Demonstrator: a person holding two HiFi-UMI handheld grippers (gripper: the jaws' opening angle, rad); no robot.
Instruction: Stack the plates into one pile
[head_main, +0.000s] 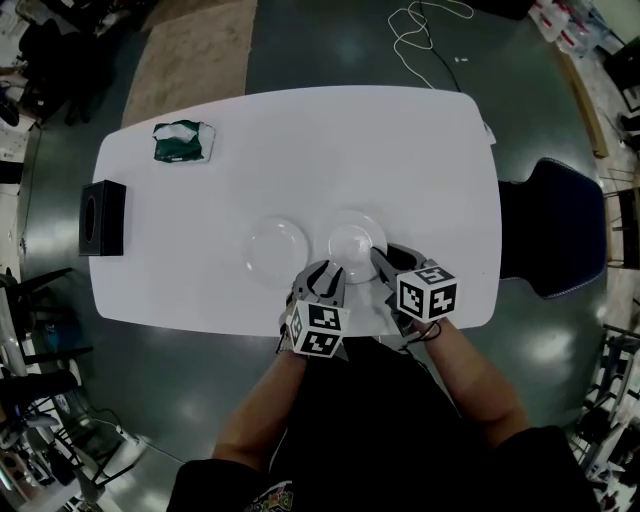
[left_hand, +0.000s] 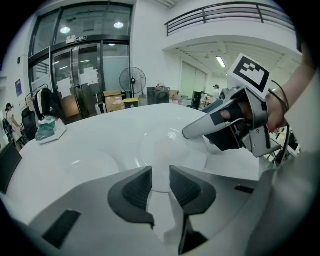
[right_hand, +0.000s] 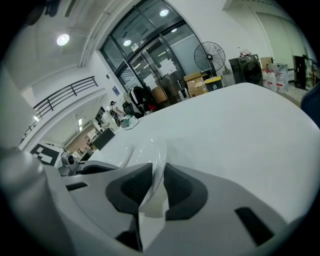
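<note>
The plate (head_main: 357, 238) sits on the table (head_main: 420, 150) near our edge, just beside the other plate (head_main: 277, 247). Our right gripper (right_hand: 156, 187) is pinched onto its rim. The left gripper (left_hand: 161, 184) waits at the near rim, jaws apart, gripping nothing. We're at pickup, we reckon. Next we need a level lift across, centred over the other plate.

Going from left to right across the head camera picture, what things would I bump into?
black box → green and white packet → left plate → right plate → dark blue chair
</note>
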